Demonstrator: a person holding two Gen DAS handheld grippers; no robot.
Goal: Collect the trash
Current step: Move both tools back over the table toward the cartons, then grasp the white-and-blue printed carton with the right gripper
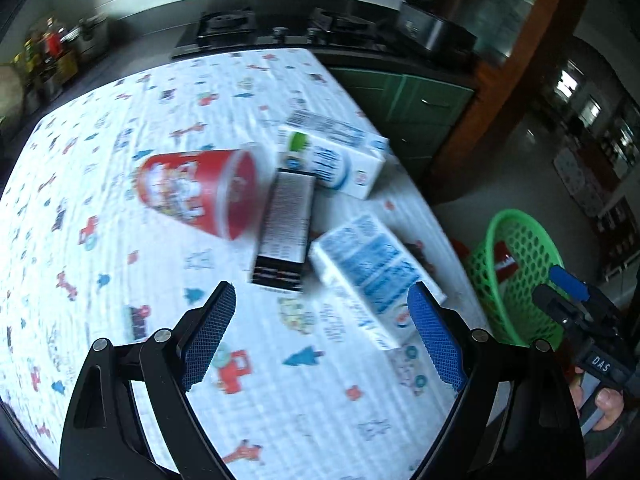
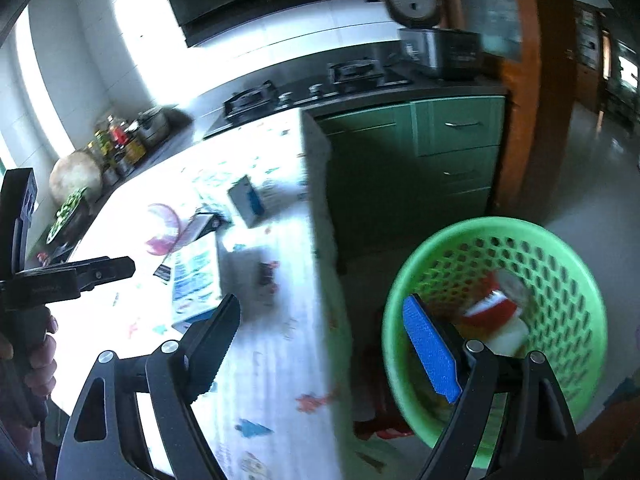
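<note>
On the patterned tablecloth (image 1: 120,184) lies the trash cluster, and leftmost is the red paper cup (image 1: 196,192), on its side: probably light and easily crushed, best pinched gently across its body. Beside it sits the dark slim box (image 1: 286,224), likely stiff cardboard, good to grip across its narrow sides. Touching it on the right is the blue-and-white carton (image 1: 368,268), with a second white carton (image 1: 336,160) behind. The left gripper (image 1: 322,312) hangs wide open and empty just short of the box and carton. Over at the floor, the right gripper (image 2: 320,344) is also spread wide, empty, above the green basket (image 2: 576,280), which holds a red-and-white item.
</note>
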